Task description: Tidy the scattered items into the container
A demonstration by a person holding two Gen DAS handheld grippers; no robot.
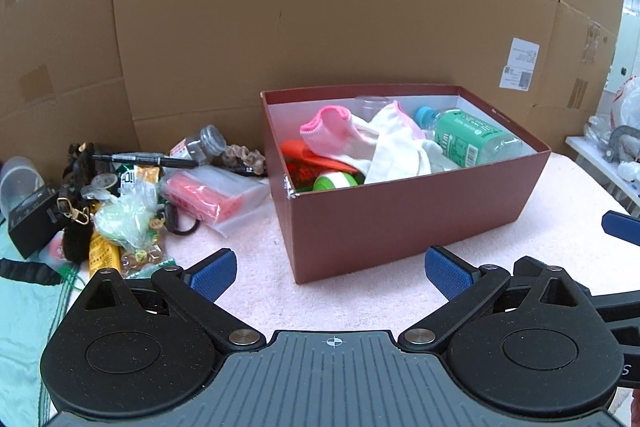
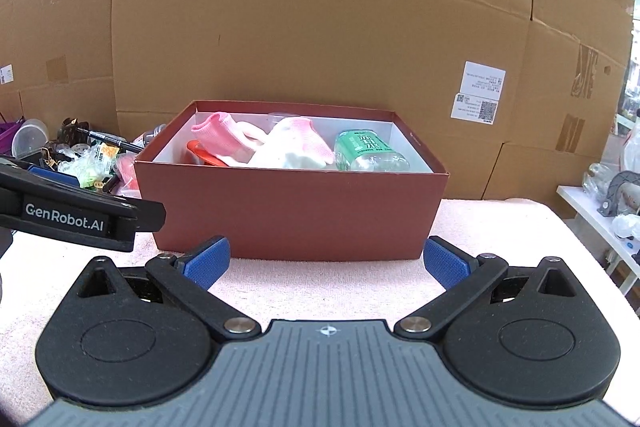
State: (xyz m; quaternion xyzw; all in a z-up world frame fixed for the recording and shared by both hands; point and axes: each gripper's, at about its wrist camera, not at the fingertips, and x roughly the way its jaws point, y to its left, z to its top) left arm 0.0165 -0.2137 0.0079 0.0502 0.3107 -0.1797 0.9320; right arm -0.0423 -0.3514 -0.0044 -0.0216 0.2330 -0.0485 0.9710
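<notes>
Open red-brown box on a pink towel, holding pink-and-white socks and a green bottle, scattered clutter pile to its left, left gripper and right gripper both spread apart, empty, just before the box.

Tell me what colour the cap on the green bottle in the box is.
Light blue; the bottle cap shows best in the left wrist view.

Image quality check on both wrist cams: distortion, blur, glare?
Left wrist: strong fisheye bend in the cardboard backdrop, dark vignette corners, clutter pile slightly soft. Right wrist: same barrel distortion, red box sharp, lighting even, no harsh glare, only soft shadows.
</notes>
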